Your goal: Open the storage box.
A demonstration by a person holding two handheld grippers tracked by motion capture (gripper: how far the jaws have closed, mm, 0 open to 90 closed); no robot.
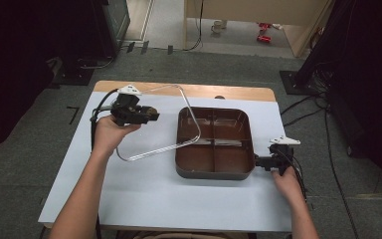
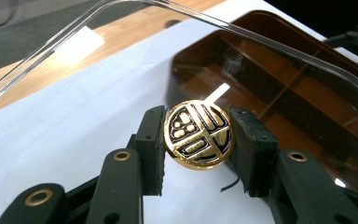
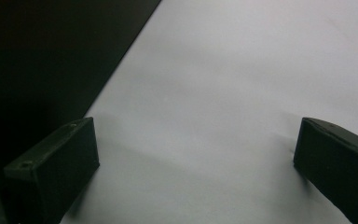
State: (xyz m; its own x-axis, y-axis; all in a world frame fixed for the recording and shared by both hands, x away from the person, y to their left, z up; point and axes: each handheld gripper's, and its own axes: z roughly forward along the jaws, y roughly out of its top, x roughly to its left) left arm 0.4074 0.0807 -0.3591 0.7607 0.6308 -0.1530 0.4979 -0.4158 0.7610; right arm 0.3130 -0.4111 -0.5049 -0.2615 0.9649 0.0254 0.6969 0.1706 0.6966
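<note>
Left gripper (image 2: 199,140) clamps the clear lid's (image 1: 155,124) gold knob (image 2: 199,135) beside the brown tray (image 1: 215,174); right gripper (image 3: 196,177) gapes wide, holding nothing

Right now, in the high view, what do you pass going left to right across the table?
Left gripper shut on the gold knob of the clear lid → brown divided tray → right gripper, jaws open, against the tray's right side.

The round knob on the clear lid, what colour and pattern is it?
The round knob is shiny gold with a black-lined emblem, clearest in the left gripper view.
</note>
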